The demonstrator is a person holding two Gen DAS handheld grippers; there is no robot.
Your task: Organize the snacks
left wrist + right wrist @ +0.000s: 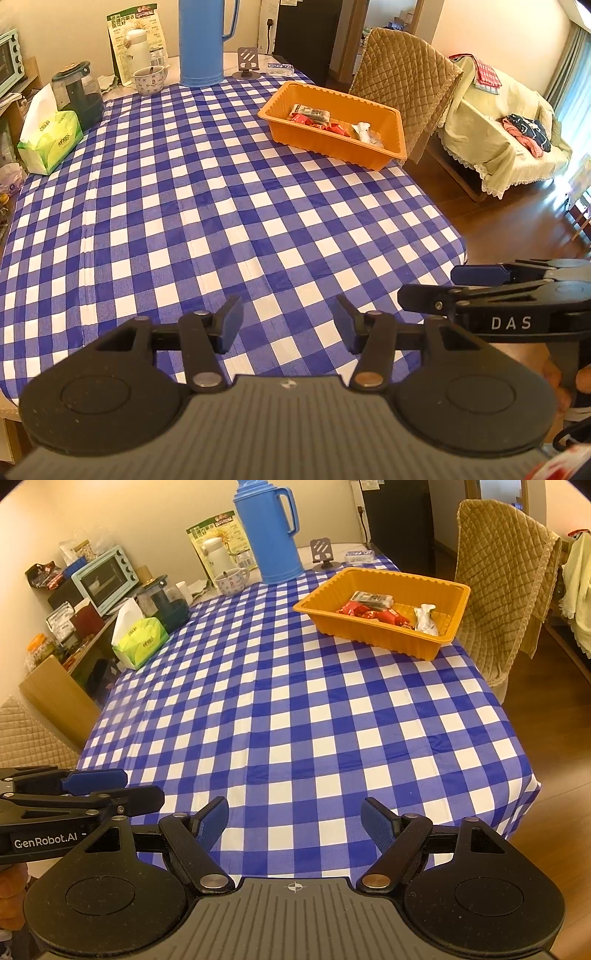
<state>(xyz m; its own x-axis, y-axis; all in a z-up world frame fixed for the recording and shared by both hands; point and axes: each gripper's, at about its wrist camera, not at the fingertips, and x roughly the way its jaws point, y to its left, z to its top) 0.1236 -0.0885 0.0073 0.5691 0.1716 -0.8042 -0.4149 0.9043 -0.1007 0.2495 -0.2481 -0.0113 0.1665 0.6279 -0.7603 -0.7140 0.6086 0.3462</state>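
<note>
1. Both tools hang over the near edge of the desk, side by side. The left tool is released, with nothing between its pads. The right tool is also released and empty.
2. The snacks lie in the orange tray at the far right of the desk: red packets, one dark packet and one white wrapper. They are in a loose pile, touching each other.
3. No snack is visible on the checked cloth outside the tray, so I judge that the sorting is nearly done or finished. If one more step remains, it is probably to tidy the pile inside the tray.
4. For this, reach with the right tool, because the tray is on its side. Come from above, over the near wall of the tray, and close on one packet only.
5. The wrappers are thin and slippery, so grip at the middle. Keep away from the blue flask behind.
</note>
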